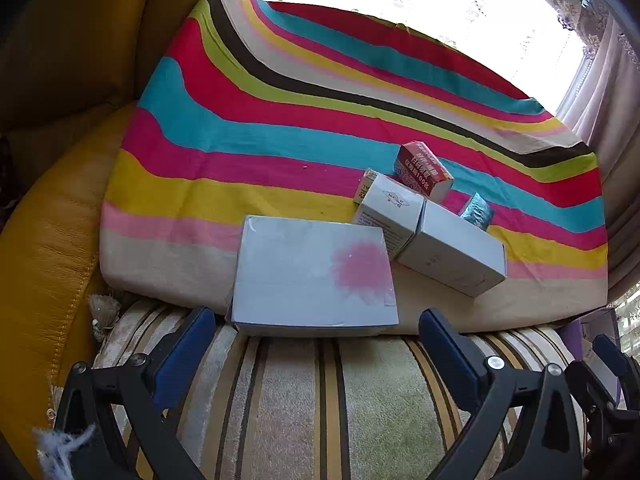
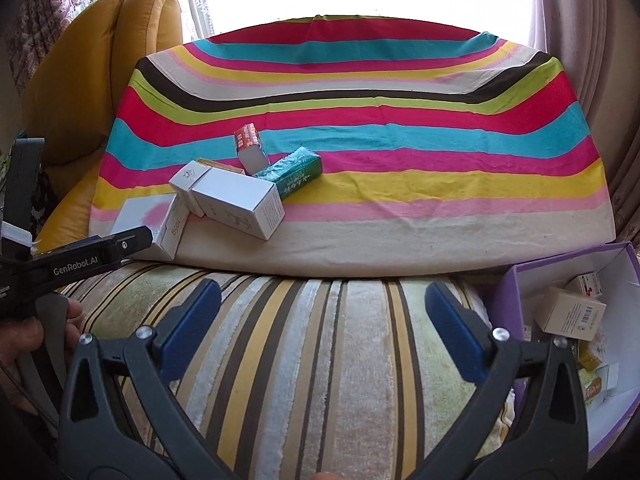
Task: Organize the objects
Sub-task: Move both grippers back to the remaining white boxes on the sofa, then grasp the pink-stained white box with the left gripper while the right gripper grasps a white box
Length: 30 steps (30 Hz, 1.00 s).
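A flat white box with a pink blotch [image 1: 314, 272] [image 2: 146, 220] lies at the near edge of the striped cloth [image 1: 280, 140] [image 2: 400, 152], straight ahead of my left gripper [image 1: 316, 344], which is open and empty. Behind it sit two white boxes [image 1: 388, 214] [image 1: 452, 254], a red box [image 1: 424, 168] [image 2: 249, 138] and a teal packet [image 1: 476, 209] [image 2: 292, 174]. My right gripper [image 2: 322, 316] is open and empty over the striped cushion. The left gripper's finger [image 2: 100, 250] reaches toward the flat box.
A purple box [image 2: 504, 292] at the right holds several small cartons [image 2: 570, 312]. A yellow leather sofa [image 1: 60, 200] [image 2: 100, 60] rises at the left. The cloth's right half is bare. A striped velvet cushion [image 2: 320, 340] lies under both grippers. Curtains hang behind.
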Motion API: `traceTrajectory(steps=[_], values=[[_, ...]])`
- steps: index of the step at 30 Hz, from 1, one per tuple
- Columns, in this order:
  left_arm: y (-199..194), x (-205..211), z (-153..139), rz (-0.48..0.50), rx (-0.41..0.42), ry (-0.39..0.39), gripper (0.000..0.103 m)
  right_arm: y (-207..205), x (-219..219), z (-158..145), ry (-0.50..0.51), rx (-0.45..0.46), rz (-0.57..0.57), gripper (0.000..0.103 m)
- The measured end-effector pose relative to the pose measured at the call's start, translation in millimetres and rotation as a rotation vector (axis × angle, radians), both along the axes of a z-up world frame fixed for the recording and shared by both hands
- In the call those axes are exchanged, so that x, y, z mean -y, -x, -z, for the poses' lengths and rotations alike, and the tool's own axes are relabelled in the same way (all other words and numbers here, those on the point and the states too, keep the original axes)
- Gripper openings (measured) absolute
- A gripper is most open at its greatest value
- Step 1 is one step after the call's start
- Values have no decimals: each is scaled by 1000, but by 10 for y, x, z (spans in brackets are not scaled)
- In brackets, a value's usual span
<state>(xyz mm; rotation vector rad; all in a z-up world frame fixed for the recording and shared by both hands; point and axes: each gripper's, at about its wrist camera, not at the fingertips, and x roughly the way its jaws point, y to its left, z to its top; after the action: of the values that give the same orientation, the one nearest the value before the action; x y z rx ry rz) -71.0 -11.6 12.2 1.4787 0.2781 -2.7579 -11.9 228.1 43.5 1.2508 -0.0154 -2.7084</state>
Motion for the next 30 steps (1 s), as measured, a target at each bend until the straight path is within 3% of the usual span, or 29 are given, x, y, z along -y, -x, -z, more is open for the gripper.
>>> traceTrajectory(steps=[9,11,17,25,30], values=[[284,6,197,30,93,-6,103,287,302,90,-21,31,-32,103],[328,1,225,43,104,-7,98,351,368,112,-27,41,-39,103],[404,96,216,32,91,-33,95,587,518,242,-68,95,-38,103],[420,194,230,12,74,-96,95,984,409,355,-152,135,74,102],[424,232,233,11,63,-118,95,1048,325,396,-134,157,110,102]])
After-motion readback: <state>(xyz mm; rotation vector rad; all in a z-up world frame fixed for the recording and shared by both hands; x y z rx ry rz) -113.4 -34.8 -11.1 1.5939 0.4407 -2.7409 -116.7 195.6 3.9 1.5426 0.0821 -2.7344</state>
